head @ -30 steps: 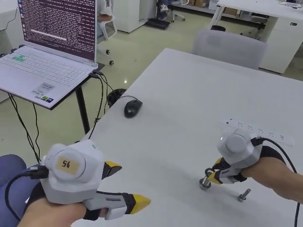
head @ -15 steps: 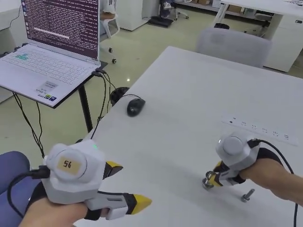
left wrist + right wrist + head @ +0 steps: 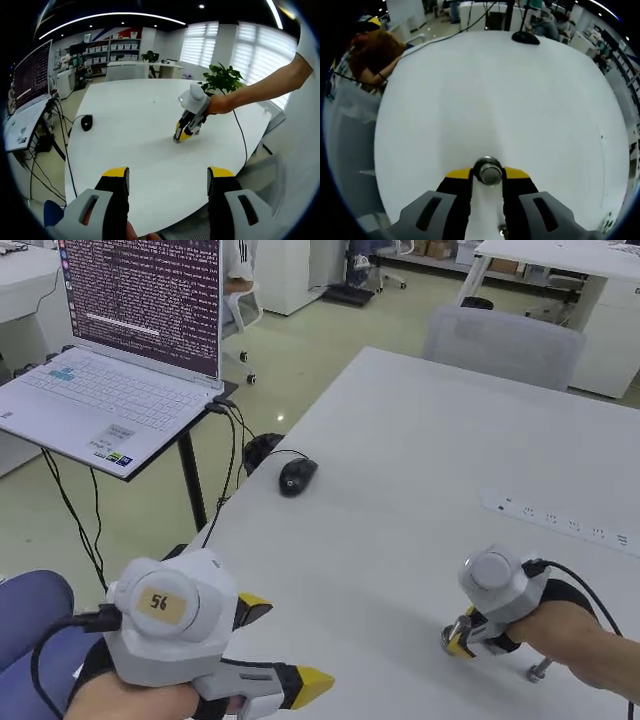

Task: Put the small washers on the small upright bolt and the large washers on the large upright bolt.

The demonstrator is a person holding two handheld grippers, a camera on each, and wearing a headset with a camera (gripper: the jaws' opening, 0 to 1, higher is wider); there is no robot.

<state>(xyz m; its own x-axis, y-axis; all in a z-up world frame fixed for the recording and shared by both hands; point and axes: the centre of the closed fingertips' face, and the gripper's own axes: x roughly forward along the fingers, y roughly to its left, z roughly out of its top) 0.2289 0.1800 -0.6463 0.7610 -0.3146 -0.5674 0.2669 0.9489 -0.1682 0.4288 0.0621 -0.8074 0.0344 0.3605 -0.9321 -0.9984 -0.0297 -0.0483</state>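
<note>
The right tool (image 3: 462,642) grips the large bolt (image 3: 488,172) on the tabletop (image 3: 400,490), a small bolt (image 3: 540,671) just beside it. The left tool (image 3: 167,180) holds its jaws wide apart, empty.

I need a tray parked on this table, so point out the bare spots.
Free: the stretch between the mouse and the power strip, and the far half toward the chair. Crowded: the near right, where the right hand-held gripper clamps the large bolt, small bolt beside it.

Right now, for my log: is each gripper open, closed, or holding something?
Left gripper: open, empty.
Right gripper: closed on the large bolt.
</note>
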